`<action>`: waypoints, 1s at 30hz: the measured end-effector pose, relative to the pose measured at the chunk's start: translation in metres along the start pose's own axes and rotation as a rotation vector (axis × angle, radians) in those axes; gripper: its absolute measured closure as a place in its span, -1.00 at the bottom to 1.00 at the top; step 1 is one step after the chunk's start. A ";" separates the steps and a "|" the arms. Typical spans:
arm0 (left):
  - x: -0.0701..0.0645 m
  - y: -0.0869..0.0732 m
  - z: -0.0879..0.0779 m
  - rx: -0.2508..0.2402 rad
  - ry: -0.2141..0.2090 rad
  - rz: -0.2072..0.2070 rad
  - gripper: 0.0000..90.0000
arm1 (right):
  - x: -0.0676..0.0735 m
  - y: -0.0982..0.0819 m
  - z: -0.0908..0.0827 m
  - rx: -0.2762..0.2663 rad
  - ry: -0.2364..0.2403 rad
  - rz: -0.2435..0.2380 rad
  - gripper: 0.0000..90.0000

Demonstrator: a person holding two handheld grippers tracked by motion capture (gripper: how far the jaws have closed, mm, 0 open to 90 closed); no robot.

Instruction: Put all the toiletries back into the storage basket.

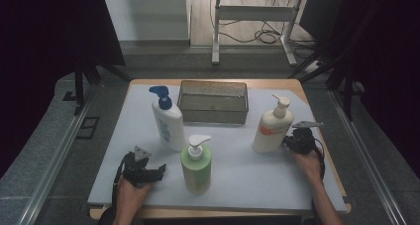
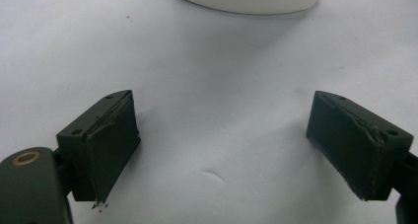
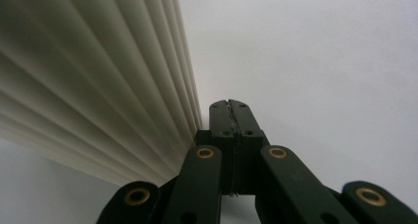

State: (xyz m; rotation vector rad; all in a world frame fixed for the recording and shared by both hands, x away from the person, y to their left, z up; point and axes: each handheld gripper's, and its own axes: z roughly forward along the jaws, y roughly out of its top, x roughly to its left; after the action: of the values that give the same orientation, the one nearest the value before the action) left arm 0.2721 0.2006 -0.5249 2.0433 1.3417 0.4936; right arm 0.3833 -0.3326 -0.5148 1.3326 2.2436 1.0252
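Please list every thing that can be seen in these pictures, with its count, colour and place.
cream pump bottle: 1, cream with an orange label, right side of the mat, upright, beside the right gripper
white pump bottle: 1, white with a blue pump, left of centre, upright
green pump bottle: 1, green with a white pump, near centre front, upright
wire basket: 1, grey metal mesh, back centre of the mat
mat: 1, white, covering the table
table: 1, wooden, under the mat
left gripper: 1, black, front left, jaws wide open, nothing between them
right gripper: 1, black, jaws shut, next to the cream pump bottle
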 end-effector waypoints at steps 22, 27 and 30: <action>0.000 0.000 0.000 0.000 0.000 0.000 -0.74 | 0.019 -0.016 -0.017 0.014 0.027 -0.012 0.99; 0.000 0.000 0.000 0.000 0.000 0.000 -0.74 | 0.023 -0.020 -0.020 0.016 0.028 -0.018 0.99; 0.000 0.000 0.000 0.000 0.000 0.000 -0.74 | 0.025 -0.021 -0.022 0.015 0.031 -0.023 0.99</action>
State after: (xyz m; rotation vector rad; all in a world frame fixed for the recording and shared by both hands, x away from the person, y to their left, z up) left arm 0.2721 0.2006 -0.5250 2.0433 1.3415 0.4933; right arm 0.3443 -0.3266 -0.5136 1.3022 2.2880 1.0294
